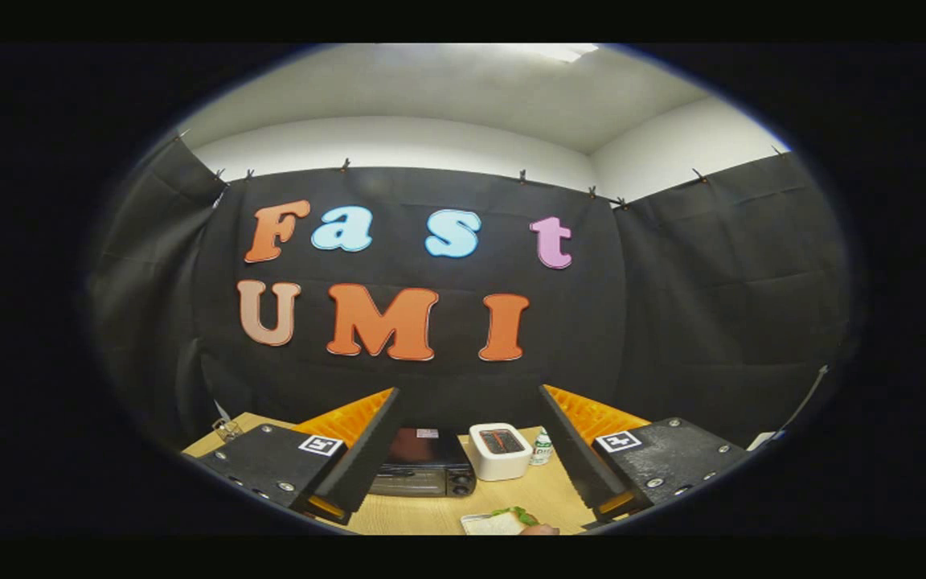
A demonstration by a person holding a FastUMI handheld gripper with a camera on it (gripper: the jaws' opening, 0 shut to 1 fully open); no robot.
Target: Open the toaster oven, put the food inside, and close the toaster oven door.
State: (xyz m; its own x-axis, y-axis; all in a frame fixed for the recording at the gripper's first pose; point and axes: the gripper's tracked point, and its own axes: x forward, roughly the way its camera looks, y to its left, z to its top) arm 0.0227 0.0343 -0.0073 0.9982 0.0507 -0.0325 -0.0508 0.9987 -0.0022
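1. The gripper is wide open, and its 2 fingers hold nothing.
2. Between the fingers, close by, a small white plate sits on the wooden surface with the food on it (something green and something tan).
3. Farther off, beyond the fingers, the black toaster oven stands with its door shut.
4. Just beside it is a white box with a dark top, and a little bottle stands next to that.
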